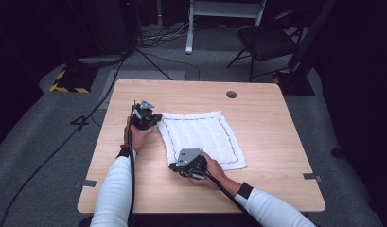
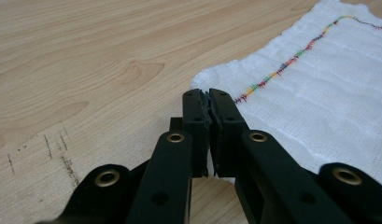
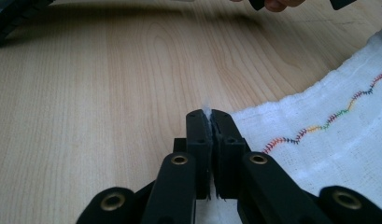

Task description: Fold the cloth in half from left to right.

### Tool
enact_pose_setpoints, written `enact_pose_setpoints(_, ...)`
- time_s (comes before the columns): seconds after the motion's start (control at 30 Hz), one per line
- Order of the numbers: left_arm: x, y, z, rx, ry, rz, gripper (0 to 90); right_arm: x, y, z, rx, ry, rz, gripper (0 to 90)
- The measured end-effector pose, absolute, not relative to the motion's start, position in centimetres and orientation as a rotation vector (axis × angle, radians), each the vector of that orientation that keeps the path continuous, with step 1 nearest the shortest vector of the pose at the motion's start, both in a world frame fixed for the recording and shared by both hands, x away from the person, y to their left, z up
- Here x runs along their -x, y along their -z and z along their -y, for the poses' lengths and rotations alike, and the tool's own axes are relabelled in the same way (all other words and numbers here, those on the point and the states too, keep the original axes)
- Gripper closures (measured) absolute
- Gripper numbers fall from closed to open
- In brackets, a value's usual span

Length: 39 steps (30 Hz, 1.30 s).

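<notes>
On the bench (image 1: 257, 189), both corners pinched, the lift not yet begun.
The white cloth (image 1: 203, 139) lies flat mid-bench, its long axis running from the near right toward the far left. The left tongs (image 2: 208, 95) are clenched on its far-left corner, the right tongs (image 3: 207, 114) on its near-left corner; judging by this, grasping is done and any folding or moving remains.

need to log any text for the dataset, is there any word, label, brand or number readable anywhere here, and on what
None: no word, label, brand or number can be read in any view.
The white cloth bears only multicoloured zigzag stitching along its edge, no lettering.
The wooden table shows dark scuff marks in the left gripper view, not writing.
The yellow and black striped base on the floor is a hazard pattern without text.
</notes>
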<state>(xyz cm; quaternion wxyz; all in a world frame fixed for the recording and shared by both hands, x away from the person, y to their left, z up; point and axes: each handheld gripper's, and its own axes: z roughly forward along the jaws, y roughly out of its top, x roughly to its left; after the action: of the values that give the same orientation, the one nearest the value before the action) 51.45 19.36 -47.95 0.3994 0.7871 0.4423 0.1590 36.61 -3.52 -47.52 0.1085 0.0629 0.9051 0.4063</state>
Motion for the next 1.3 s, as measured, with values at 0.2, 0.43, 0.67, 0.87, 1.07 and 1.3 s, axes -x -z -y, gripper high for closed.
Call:
enact_pose_setpoints(0.2, -51.2, 47.3, -19.1, -1.982, -0.424, -1.106, 85.9, -36.5, 46.9, 4.2, -0.202, -1.218, -2.637, 87.0)
enact_pose_setpoints(0.43, -51.6, 46.9, -18.1, -1.993, -0.433, -1.077, 86.0, -36.6, 45.4, 5.6, -0.253, -1.269, -2.594, 87.0)
enact_pose_setpoints(0.67, -51.9, 46.1, -16.2, -1.988, -0.442, -1.027, 86.0, -36.7, 44.6, 7.1, -0.310, -1.296, -2.558, 87.0)
enact_pose_setpoints(0.87, -52.4, 45.5, -14.3, -2.003, -0.456, -0.990, 86.0, -36.5, 44.0, 8.3, -0.336, -1.296, -2.530, 87.0)
enact_pose_setpoints(1.07, -53.1, 44.9, -12.4, -2.025, -0.467, -0.970, 85.9, -36.7, 43.5, 9.8, -0.377, -1.293, -2.506, 87.0)
enact_pose_setpoints(1.3, -53.6, 44.6, -9.9, -2.044, -0.477, -0.933, 85.9, -36.7, 43.1, 11.8, -0.410, -1.268, -2.480, 87.0)
